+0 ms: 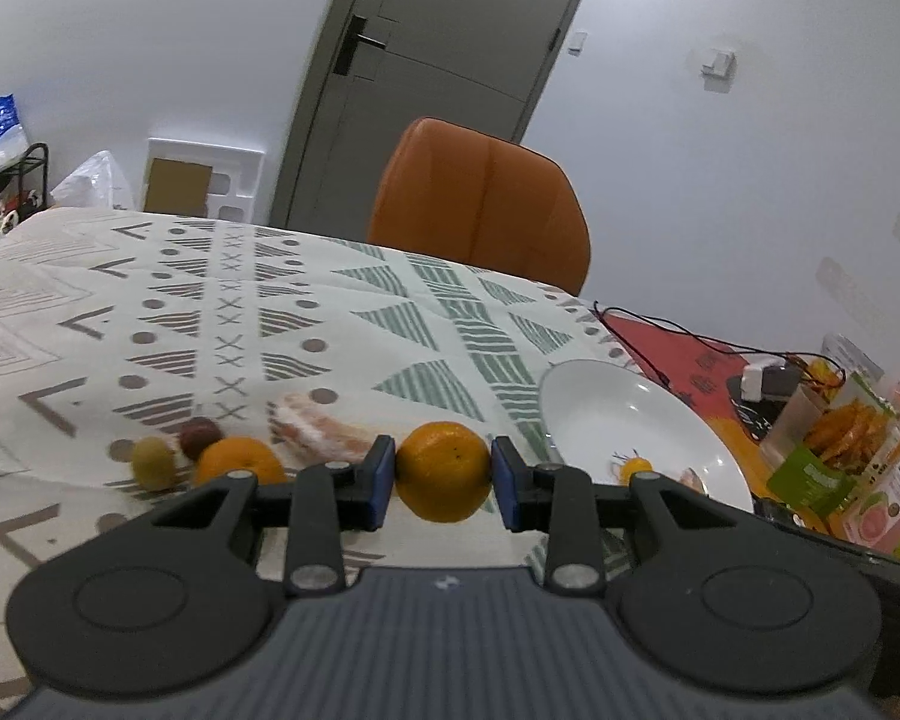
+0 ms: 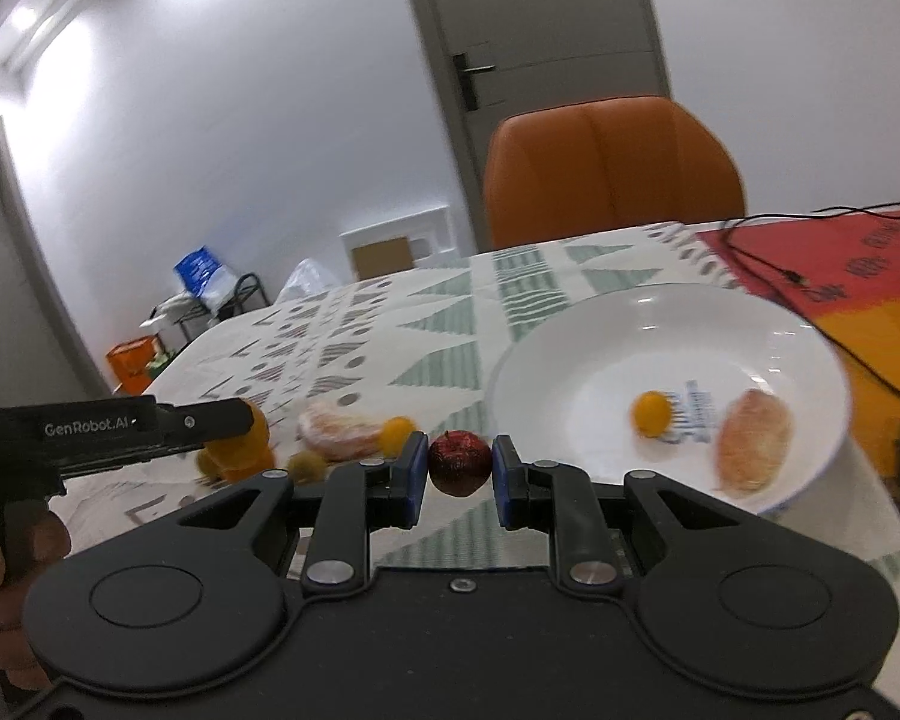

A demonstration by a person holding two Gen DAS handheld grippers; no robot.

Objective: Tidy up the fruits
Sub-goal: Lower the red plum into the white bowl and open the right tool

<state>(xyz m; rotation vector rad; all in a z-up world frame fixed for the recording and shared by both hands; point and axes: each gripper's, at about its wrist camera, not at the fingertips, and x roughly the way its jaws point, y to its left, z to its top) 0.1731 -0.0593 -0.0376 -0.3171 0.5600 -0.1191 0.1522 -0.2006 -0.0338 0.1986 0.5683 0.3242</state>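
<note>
My left gripper [image 1: 443, 480] is shut on an orange [image 1: 443, 471], held just above the patterned tablecloth. To its left lie another orange [image 1: 240, 461], a green kiwi [image 1: 153, 463], a dark red fruit [image 1: 200, 436] and a peeled pomelo piece [image 1: 321, 427]. My right gripper [image 2: 455, 471] is shut on a small dark red apple [image 2: 459, 461]. The white plate [image 2: 576, 354] lies to its right and holds a small yellow fruit [image 2: 653, 413] and a peeled pomelo piece [image 2: 753, 441]. The left gripper shows at the left of the right wrist view [image 2: 150, 426].
An orange chair [image 1: 480, 204] stands behind the table. A red mat [image 2: 840, 264] with a black cable [image 2: 780, 267] lies at the right. Snack packs and a bottle [image 1: 858, 456] stand at the right edge beyond the plate [image 1: 606, 414].
</note>
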